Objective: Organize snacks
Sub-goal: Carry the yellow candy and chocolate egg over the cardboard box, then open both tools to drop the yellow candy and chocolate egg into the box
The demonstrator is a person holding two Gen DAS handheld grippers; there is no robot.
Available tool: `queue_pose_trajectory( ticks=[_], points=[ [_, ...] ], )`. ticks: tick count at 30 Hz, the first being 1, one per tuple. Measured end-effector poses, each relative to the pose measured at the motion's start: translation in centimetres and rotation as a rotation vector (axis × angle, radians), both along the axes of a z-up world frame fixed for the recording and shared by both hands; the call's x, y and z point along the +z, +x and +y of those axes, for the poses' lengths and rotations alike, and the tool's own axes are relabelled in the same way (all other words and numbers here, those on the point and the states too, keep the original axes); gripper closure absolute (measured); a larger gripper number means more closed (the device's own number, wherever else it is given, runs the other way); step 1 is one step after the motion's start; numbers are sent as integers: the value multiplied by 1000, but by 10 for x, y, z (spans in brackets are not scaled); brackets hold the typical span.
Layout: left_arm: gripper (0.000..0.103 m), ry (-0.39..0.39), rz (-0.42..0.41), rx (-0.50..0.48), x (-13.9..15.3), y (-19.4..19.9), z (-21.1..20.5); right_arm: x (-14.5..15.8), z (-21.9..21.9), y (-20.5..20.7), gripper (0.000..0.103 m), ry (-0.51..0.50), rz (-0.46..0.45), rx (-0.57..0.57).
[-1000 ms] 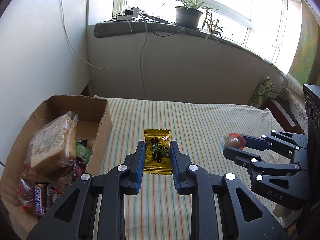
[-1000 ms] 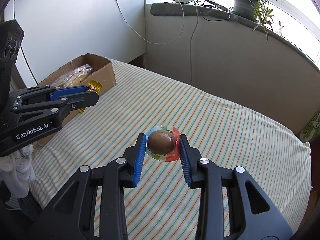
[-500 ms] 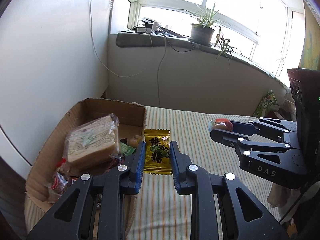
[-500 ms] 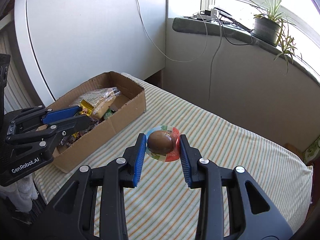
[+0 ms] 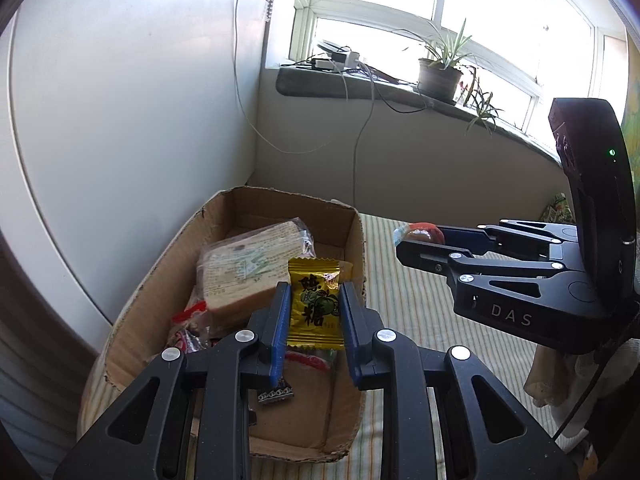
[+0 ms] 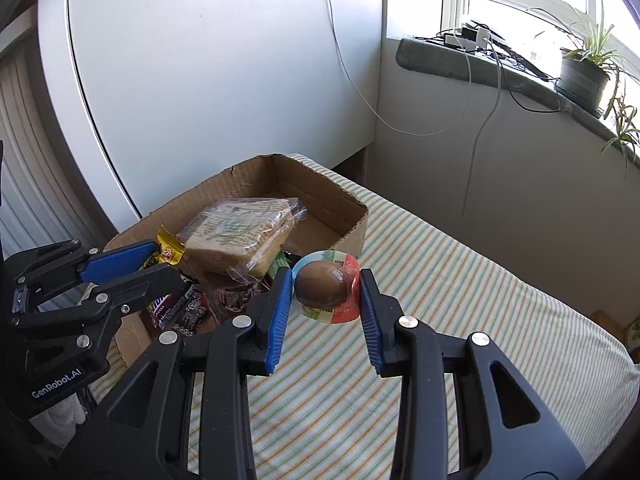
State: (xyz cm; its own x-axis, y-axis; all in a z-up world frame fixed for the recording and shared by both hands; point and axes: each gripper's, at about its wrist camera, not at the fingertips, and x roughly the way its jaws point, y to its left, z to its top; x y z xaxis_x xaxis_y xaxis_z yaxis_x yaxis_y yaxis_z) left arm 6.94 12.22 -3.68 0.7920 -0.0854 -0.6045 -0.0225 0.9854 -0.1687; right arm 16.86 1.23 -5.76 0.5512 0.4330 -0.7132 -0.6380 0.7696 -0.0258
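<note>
Left gripper (image 5: pixel 313 308) clamps yellow candy (image 5: pixel 315 309) over cardboard box (image 5: pixel 160 280); right gripper (image 6: pixel 324 292) clamps packaged egg (image 6: pixel 326 286) beside it.

I see a bright window (image 5: pixel 440 12) with white frames, daylight washing it out. Below it runs a dark sill (image 5: pixel 360 84) carrying a potted plant (image 5: pixel 438 74) and what looks like a power strip (image 5: pixel 338 60), its cables (image 5: pixel 360 136) trailing down the grey wall (image 5: pixel 420 168). A large white panel (image 6: pixel 208 64) stands to the left. The striped cover (image 6: pixel 460 300) spreads across the bed.
</note>
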Motion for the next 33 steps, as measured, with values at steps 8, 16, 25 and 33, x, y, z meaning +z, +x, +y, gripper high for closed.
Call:
queue_pose_trajectory(
  ticks=[8, 16, 25, 33],
  points=[
    [80, -9, 20, 34, -7, -5, 16, -9, 32, 1, 68, 5, 25, 47],
    [80, -4, 20, 64, -6, -7, 28, -7, 48, 0, 64, 16, 23, 76],
    [59, 2, 14, 98, -4, -11, 36, 0, 49, 1, 41, 41, 13, 79],
    [47, 9, 5, 112, -1, -23, 35, 8, 33, -18, 37, 51, -18, 66]
  ],
)
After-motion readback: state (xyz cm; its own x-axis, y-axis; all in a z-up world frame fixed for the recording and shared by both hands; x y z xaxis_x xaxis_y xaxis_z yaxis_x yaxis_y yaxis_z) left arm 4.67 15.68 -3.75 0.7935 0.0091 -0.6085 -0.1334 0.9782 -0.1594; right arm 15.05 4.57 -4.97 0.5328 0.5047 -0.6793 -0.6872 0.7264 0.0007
